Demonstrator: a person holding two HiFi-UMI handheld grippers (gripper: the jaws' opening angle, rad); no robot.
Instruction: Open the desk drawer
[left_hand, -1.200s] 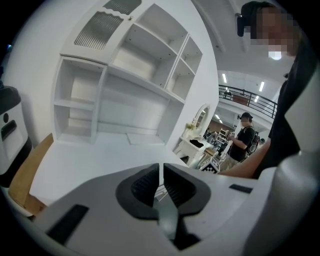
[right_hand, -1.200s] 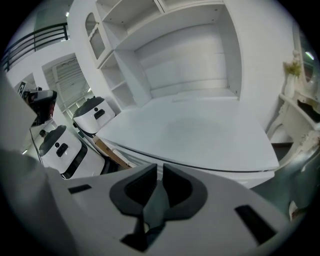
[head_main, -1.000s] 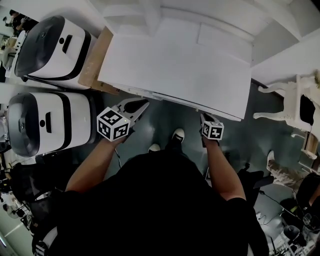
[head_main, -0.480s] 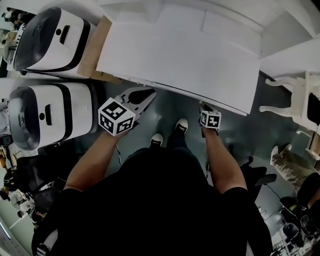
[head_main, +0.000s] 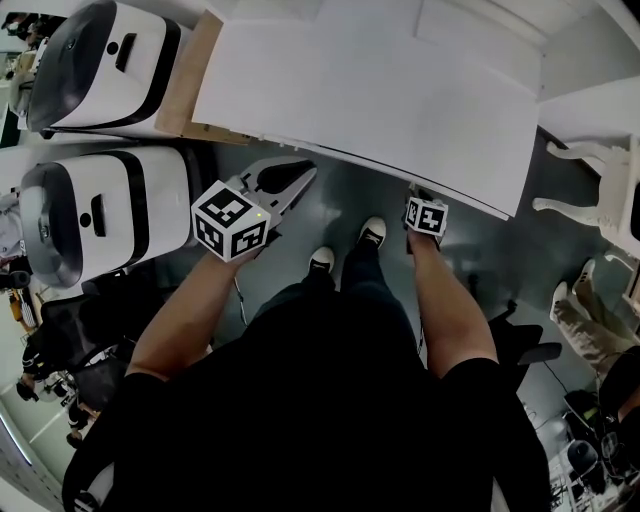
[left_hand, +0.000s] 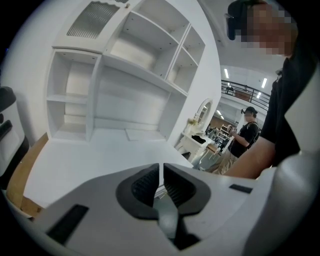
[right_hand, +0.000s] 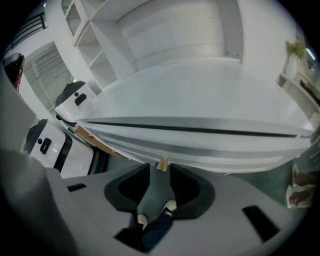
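Note:
The white desk (head_main: 380, 90) fills the top of the head view. Under its top, the right gripper view shows a dark seam and the white drawer front (right_hand: 200, 150) with a small tan knob (right_hand: 162, 164). My right gripper (right_hand: 160, 171) is tucked under the desk's front edge (head_main: 415, 192); its jaws have just been opening. The knob sits at the gap between its tips, and the pads do not press on it. My left gripper (head_main: 305, 175) hovers off the desk's front left, pads together on nothing (left_hand: 161, 167).
Two white-and-black machines (head_main: 110, 45) (head_main: 90, 215) stand left of the desk, with a brown board (head_main: 185, 75) against its side. White carved furniture (head_main: 600, 180) is at the right. Open shelves (left_hand: 125, 65) rise behind the desk. A bystander (left_hand: 245, 135) stands to the right.
The desk has slid up and right in the head view. Both grippers stay by its front edge, the right one still just beneath it.

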